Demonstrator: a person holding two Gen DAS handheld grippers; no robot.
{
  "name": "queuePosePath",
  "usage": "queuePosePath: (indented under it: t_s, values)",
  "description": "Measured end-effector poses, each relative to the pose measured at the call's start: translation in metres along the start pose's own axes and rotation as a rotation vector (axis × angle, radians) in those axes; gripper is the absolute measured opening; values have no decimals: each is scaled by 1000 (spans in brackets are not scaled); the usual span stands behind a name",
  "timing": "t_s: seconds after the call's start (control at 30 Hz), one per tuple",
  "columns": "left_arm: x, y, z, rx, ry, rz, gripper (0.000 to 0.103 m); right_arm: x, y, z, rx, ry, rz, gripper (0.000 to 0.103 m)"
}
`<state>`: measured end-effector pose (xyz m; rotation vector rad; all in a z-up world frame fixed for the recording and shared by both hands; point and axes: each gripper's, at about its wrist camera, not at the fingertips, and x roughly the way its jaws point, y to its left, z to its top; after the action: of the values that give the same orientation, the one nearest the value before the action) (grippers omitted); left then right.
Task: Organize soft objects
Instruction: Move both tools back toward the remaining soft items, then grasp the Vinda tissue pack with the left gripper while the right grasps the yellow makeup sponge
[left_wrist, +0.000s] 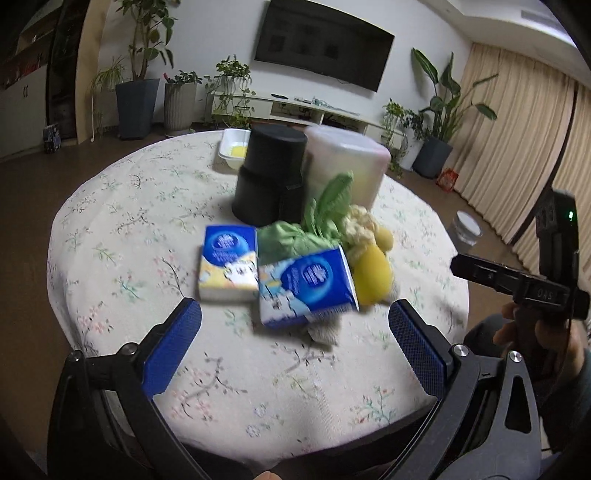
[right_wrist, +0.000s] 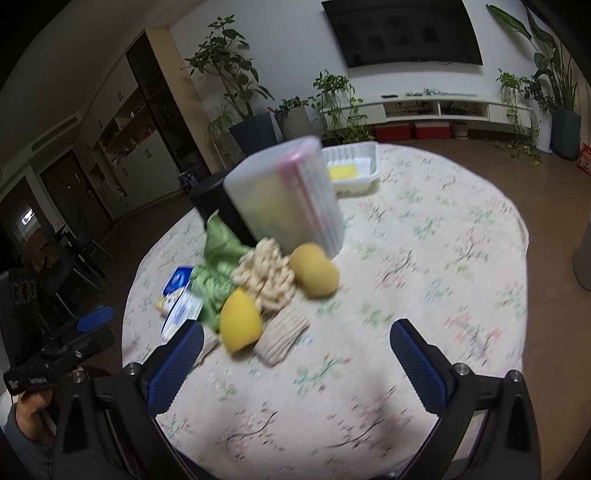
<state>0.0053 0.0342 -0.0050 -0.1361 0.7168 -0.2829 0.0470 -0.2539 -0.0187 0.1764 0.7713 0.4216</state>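
Observation:
A pile of soft things lies mid-table. Two blue tissue packs (left_wrist: 228, 266) (left_wrist: 306, 286) lie in front, the nearer tilted. Behind them are a green plush leafy vegetable (left_wrist: 325, 206) (right_wrist: 221, 251), a cream plush cauliflower (left_wrist: 360, 223) (right_wrist: 266, 273), a yellow lemon (left_wrist: 371, 275) (right_wrist: 240, 325) and a yellow plush potato (right_wrist: 314, 273). A beige knitted piece (right_wrist: 282, 338) lies beside the lemon. My left gripper (left_wrist: 295, 339) hangs open over the cloth before the packs, holding nothing. My right gripper (right_wrist: 297, 354) is open too, the knitted piece near its left finger.
A black cylinder (left_wrist: 271, 173) and a translucent lidded container (left_wrist: 347, 162) (right_wrist: 284, 195) stand behind the pile. A white tray (right_wrist: 351, 166) with something yellow sits at the far edge. The round table (left_wrist: 122, 236) has a floral cloth. A hand (left_wrist: 517, 328) holds the other gripper.

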Motion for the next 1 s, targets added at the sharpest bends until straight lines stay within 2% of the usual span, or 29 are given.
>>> queuePosePath:
  t_s: [0.2,0.47,0.63,0.77,0.87,0.93,1.0]
  values:
    - [5,-9,-13,19,9,-9,103,10,30,-15,-64,32,-1,103]
    - [19,-3,-3,42,41,5,103,14,43,-9,-93,34,-32,103]
    - [19,16,18,56,37,47,103,18,61,1,-116,48,27,103]
    - [12,41,36,28,28,66,103,26,79,9,-114,71,95,103]
    - [22,53,45,5,84,79,103,36,92,8,-150,84,93,99]
    - [37,49,46,43,128,103,103,44,94,7,-169,87,43,97]
    - [49,45,44,76,153,123,103,51,86,5,-134,105,15,93]
